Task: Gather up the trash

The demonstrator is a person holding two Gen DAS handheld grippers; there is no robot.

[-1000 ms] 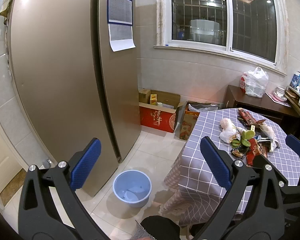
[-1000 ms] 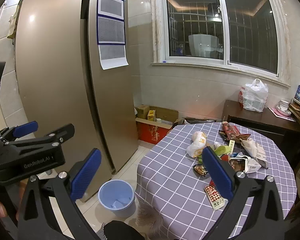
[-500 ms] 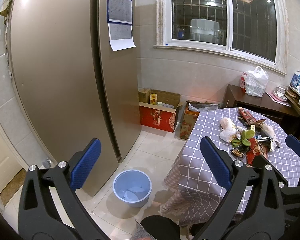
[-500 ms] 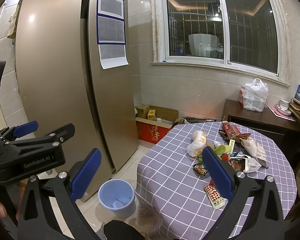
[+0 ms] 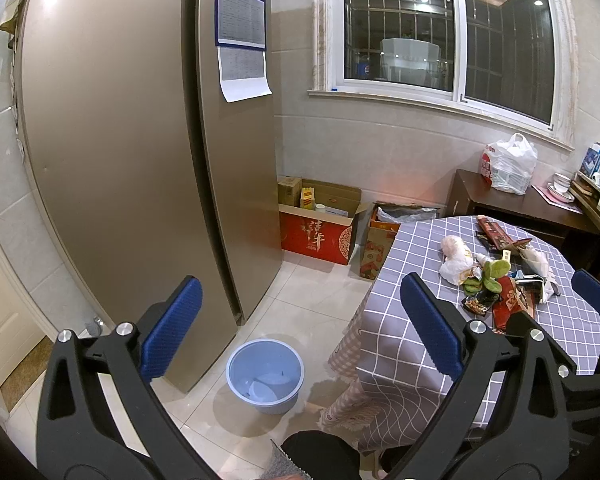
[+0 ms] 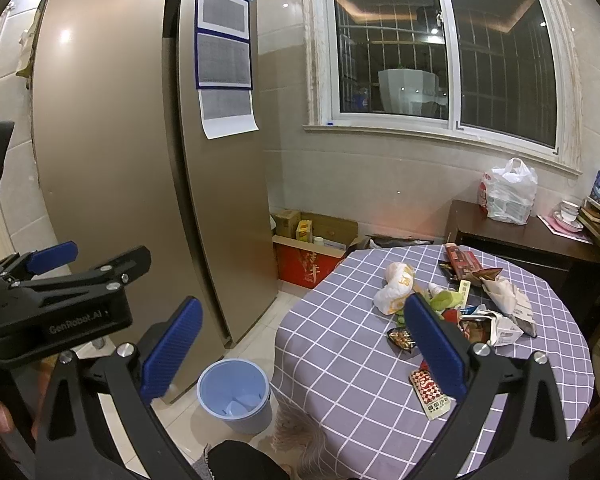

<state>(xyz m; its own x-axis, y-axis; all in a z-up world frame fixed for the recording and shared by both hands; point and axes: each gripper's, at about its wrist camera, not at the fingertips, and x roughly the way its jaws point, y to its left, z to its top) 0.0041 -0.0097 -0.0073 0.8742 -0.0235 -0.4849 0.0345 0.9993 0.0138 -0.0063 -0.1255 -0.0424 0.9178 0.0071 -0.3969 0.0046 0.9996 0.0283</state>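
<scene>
Trash [image 6: 452, 308] — wrappers, a crumpled white bag, torn packets — lies heaped on the far side of the round table [image 6: 340, 352] with its purple checked cloth, well apart from the pale blue bin [image 6: 236, 394] on the floor tiles beside the tall bronze fridge [image 6: 120, 160]. Left gripper [image 5: 300, 334] and right gripper [image 6: 300, 338] both hang above the floor, fingers spread wide, grasping nothing.

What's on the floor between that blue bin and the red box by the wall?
Nothing: in the left wrist view only bare pale floor tiles lie between the blue bin and the red box.
</scene>
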